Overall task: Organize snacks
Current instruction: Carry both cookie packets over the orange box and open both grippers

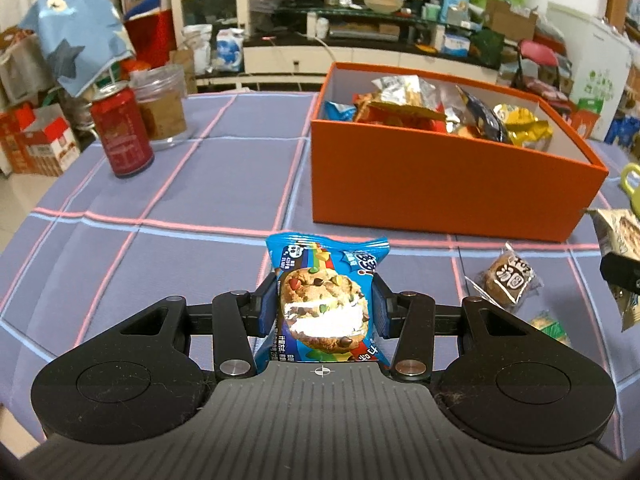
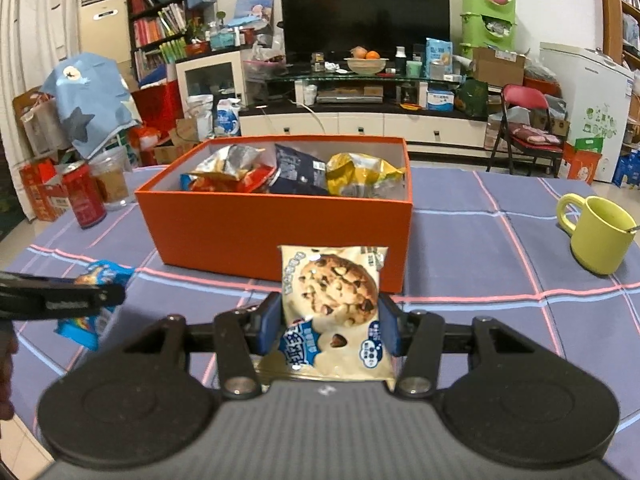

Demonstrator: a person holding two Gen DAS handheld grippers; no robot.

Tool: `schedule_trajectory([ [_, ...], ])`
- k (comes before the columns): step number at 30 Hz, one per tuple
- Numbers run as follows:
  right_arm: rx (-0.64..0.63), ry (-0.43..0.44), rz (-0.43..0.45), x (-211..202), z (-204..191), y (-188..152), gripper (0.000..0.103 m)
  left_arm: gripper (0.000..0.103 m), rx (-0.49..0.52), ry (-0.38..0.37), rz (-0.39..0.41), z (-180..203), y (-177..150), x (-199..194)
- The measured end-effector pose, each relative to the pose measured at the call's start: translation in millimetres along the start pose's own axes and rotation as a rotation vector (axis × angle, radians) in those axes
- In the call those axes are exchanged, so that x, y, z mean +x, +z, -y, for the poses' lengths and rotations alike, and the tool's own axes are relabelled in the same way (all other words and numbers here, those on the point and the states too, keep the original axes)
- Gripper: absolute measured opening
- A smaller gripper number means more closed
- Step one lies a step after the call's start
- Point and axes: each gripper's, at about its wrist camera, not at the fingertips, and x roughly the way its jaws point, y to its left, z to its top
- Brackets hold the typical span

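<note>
My left gripper [image 1: 324,304] is shut on a blue cookie packet [image 1: 326,296], held upright above the checked tablecloth. An orange box [image 1: 440,184] with several snack bags inside stands beyond it, to the right. My right gripper [image 2: 330,324] is shut on a cream cookie packet [image 2: 332,300], lifted in front of the same orange box [image 2: 260,232]. In the right wrist view the left gripper's finger [image 2: 60,296] and the blue cookie packet [image 2: 96,276] show at the left edge. The cream packet [image 1: 618,236] shows at the right edge of the left wrist view.
A brown wrapped cake [image 1: 508,280] and a green packet [image 1: 550,326] lie on the cloth right of my left gripper. A red can [image 1: 120,132] and a clear jar [image 1: 162,104] stand at the far left. A yellow-green mug [image 2: 596,232] stands at the right.
</note>
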Motion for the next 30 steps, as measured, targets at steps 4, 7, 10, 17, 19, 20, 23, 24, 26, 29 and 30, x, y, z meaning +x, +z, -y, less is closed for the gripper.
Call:
schedule_trajectory([
  [4,0.0,0.013,-0.006,0.1,-2.2,0.1,0.053,0.014,0.007,0.003,-0.013,4.0,-1.6,2.4],
  [7,0.001,0.019,-0.012,-0.1,-3.5,-0.6,0.053,0.014,0.01,0.01,-0.015,4.1,-2.7,2.7],
  [10,0.0,0.023,-0.012,-2.1,-4.9,-1.1,0.053,0.014,0.009,0.016,-0.018,3.3,-2.4,2.9],
  [17,-0.004,0.024,-0.017,-1.7,-6.9,-0.9,0.054,0.014,0.005,0.017,-0.02,2.7,-1.8,2.9],
  [19,-0.004,0.027,-0.014,-2.4,-8.0,-0.4,0.053,0.014,0.004,0.011,-0.017,2.8,-1.8,1.6],
  [20,-0.004,0.029,-0.011,-2.9,-8.6,-0.1,0.053,0.014,0.001,0.004,-0.013,2.5,-1.4,-0.3],
  [23,-0.003,0.042,0.002,-7.8,-9.9,2.6,0.053,0.014,-0.004,-0.033,0.033,2.5,4.7,-17.9],
  [24,0.0,0.05,0.011,-11.2,-9.5,5.8,0.053,0.014,-0.001,-0.046,0.055,3.0,9.2,-24.4],
  [26,0.003,0.055,0.041,-17.2,-6.7,16.2,0.053,0.014,0.0,-0.08,0.099,3.6,23.5,-36.6],
  [29,0.012,0.061,0.078,-14.8,2.2,38.8,0.053,0.014,0.008,-0.118,0.156,10.0,55.2,-43.3],
  [30,0.014,0.055,0.088,-10.5,6.1,48.0,0.053,0.014,0.007,-0.125,0.167,14.1,67.1,-40.5],
])
